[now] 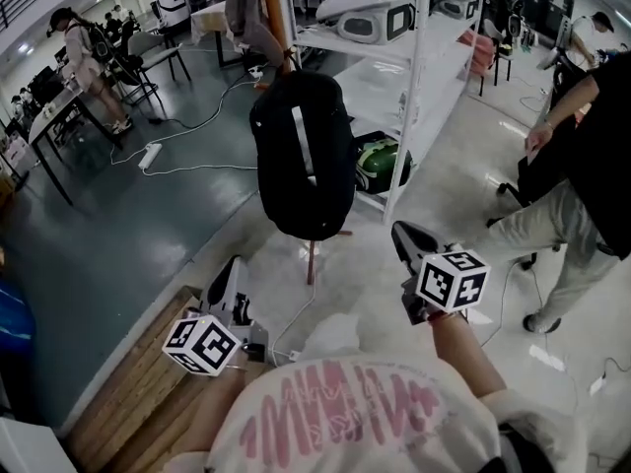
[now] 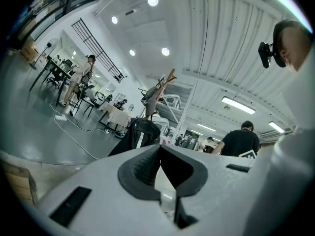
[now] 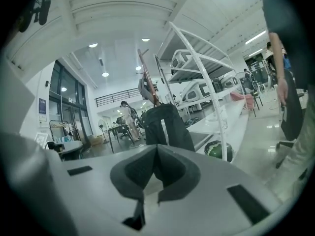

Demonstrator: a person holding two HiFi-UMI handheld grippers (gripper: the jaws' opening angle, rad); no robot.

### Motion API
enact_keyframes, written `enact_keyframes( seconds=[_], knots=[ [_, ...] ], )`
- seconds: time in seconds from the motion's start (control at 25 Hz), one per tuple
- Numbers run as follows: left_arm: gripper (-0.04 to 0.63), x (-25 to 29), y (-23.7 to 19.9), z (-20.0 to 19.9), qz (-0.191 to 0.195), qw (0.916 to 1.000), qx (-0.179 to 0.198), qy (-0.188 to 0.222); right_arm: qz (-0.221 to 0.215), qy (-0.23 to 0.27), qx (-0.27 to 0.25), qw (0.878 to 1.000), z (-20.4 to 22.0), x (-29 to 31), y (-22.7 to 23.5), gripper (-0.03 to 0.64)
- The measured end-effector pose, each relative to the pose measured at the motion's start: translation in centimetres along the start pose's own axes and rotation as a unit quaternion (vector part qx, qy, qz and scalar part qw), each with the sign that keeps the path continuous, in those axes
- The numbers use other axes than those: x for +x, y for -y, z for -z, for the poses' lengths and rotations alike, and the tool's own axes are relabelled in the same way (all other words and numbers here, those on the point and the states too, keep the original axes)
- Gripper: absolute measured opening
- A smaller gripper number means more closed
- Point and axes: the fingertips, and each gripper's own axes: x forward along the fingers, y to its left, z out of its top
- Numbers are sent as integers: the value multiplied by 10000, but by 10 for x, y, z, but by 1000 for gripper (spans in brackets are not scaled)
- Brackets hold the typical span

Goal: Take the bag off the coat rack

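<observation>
A black bag [image 1: 301, 156] with a white stripe hangs upright from a wooden coat rack [image 1: 275, 20] in the middle of the head view. My left gripper [image 1: 226, 282] is below and left of the bag, shut and empty, well short of it. To the bag's lower right, my right gripper [image 1: 408, 236] is also shut on nothing. The bag [image 2: 140, 134] shows beyond the shut jaws of the left gripper [image 2: 159, 148] in the left gripper view. In the right gripper view the bag [image 3: 165, 126] hangs just past the right gripper [image 3: 157, 148], upright on the rack [image 3: 148, 85].
A white shelf unit [image 1: 415, 77] stands right behind the rack, with a green round object [image 1: 381, 162] under it. A person [image 1: 584, 175] stands at the right. A wooden board [image 1: 133, 387] lies at the lower left. Cables and a power strip [image 1: 150, 155] trail on the floor.
</observation>
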Motion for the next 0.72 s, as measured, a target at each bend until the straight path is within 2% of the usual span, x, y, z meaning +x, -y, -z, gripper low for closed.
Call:
enact_keyframes(
  seconds=[0.12,0.28,0.52,0.72],
  knots=[
    [3,16,-2,2,76,9999,-85,101,74,-100,5,9999,3,6,13,6],
    [3,43,-7,9,187,9995,-262,-9,96,-227,67,9997,0,23,27,6],
    [3,83,-32,2,-40,10000,39,-41,1,-352,-88,9993,-11,68,45,6],
    [3,130,-58,-20,-183,9995,254,89,-226,-162,0,9996,-33,118,66,6]
  ],
)
